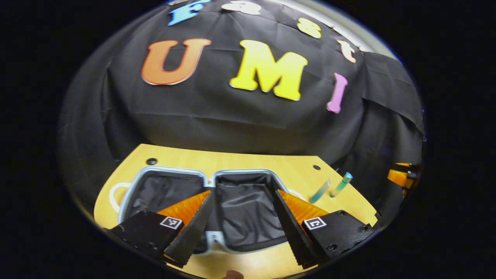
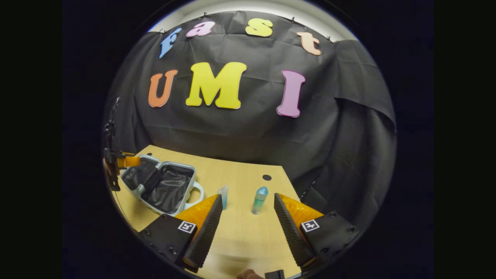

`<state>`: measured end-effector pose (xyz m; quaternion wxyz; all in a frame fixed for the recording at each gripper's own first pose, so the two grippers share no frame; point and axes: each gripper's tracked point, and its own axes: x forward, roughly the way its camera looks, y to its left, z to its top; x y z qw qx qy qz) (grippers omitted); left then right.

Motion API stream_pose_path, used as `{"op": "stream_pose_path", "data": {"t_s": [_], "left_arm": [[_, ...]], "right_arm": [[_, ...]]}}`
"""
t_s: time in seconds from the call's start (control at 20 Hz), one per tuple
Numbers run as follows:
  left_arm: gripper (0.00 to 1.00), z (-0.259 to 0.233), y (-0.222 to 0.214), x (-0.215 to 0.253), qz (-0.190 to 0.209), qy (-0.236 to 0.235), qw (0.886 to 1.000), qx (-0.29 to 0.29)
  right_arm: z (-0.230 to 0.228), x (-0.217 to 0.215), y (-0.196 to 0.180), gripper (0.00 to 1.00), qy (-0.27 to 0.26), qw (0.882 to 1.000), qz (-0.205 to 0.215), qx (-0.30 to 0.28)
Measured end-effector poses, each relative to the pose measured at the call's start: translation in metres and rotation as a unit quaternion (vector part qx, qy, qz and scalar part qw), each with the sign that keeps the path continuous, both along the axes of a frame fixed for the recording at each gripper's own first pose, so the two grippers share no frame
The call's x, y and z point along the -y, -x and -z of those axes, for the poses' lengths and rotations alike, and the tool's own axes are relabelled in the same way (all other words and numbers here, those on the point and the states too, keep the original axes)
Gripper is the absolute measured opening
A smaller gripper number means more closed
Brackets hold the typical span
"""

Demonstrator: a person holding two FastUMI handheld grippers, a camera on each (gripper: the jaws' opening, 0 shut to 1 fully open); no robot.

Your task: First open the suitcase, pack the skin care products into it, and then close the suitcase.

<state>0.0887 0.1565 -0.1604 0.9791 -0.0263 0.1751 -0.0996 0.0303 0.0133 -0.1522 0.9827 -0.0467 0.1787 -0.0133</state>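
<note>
Staged recording booth, not a home. Black cloth wall (image 2: 248, 131) hangs draped and creased behind and to the sides, pinned along the top under a pale ceiling strip (image 2: 263, 7). Bare light-wood surface (image 2: 240, 232) has round cable holes (image 2: 267, 177), like an office desk. Props sit on it: open suitcase (image 2: 162, 188), two small bottles (image 2: 259, 200).
</note>
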Motion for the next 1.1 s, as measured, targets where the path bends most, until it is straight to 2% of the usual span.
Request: {"op": "stream_pose_path", "data": {"t_s": [0.2, 0.4, 0.75, 0.95, 1.05, 1.1], "left_arm": [[0.98, 0.031, -0.014, 0.104, 0.072, -0.024, 0.997, -0.019], [0.98, 0.057, -0.033, 0.168, 0.101, -0.033, 0.994, -0.034], [0.98, 0.115, -0.077, 0.233, 0.099, -0.041, 0.991, -0.081], [0.99, 0.149, -0.104, 0.255, 0.096, -0.066, 0.987, -0.107], [0.97, 0.163, -0.116, 0.259, 0.08, -0.068, 0.988, -0.114], [0.87, 0.171, -0.119, 0.259, 0.07, -0.074, 0.987, -0.125]], "right_arm": [[0.009, 0.045, -0.008, 0.8, 0.0, 1.0, 0.009, -0.009], [0.02, 0.087, -0.019, 0.8, 0.005, 1.0, 0.012, -0.019], [0.053, 0.136, -0.037, 0.8, 0.006, 0.999, 0.003, -0.049], [0.072, 0.159, -0.047, 0.79, -0.001, 0.998, 0.005, -0.065], [0.079, 0.169, -0.05, 0.8, -0.005, 0.998, 0.007, -0.069], [0.081, 0.173, -0.051, 0.8, -0.007, 0.997, 0.006, -0.071]]}}
